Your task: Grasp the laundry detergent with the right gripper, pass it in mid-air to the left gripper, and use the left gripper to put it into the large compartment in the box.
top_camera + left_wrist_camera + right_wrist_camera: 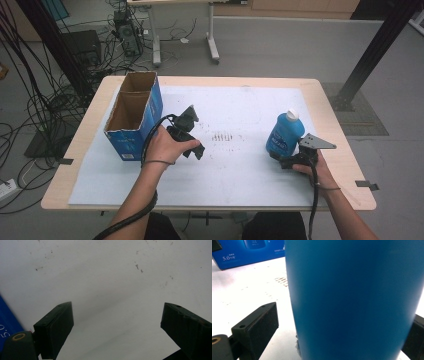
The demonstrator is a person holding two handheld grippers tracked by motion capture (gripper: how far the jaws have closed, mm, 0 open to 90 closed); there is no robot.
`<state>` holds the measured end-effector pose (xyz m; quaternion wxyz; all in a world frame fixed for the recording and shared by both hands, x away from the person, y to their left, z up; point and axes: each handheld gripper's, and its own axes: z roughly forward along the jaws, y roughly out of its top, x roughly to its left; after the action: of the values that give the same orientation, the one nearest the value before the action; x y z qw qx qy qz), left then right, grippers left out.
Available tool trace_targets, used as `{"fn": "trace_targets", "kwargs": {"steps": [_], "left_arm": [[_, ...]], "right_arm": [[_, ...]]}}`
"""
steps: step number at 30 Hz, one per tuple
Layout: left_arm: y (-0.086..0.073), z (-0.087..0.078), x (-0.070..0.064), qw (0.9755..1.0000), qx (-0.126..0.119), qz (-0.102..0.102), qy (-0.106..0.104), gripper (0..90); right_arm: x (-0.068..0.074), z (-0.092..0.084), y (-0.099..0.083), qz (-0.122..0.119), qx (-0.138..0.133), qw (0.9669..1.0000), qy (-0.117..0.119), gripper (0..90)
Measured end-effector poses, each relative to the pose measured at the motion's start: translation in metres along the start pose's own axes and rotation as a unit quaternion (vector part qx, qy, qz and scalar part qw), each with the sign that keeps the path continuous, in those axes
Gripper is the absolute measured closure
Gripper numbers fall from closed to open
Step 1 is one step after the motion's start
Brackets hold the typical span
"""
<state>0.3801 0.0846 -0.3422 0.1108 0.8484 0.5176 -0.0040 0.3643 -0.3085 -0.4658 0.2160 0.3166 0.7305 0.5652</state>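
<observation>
**Item record: blue bottle at your right gripper**

- Blue bottle [285, 133]: upright with a white cap, on the white sheet [240, 170] near the table's right edge.
- Your right gripper [347, 327]: its jaws flank the bottle's base. The left jaw stands clear of the wall, the right one sits at its edge; contact there cannot be told.
- Your left gripper [117, 325]: jaws spread wide with nothing between them, held low over the bare sheet just beside the open blue cardboard box [134, 116].
</observation>
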Motion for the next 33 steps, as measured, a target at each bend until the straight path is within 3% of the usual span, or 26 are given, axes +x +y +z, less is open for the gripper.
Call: {"fn": "trace_targets", "kwargs": {"steps": [33], "left_arm": [[0.0014, 0.0004, -0.0027, 1.0000, 0.002, 0.003, 0.000, 11.5]], "right_arm": [[-0.0006, -0.0012, -0.0008, 0.007, -0.008, 0.9999, -0.002, 2.7]]}}
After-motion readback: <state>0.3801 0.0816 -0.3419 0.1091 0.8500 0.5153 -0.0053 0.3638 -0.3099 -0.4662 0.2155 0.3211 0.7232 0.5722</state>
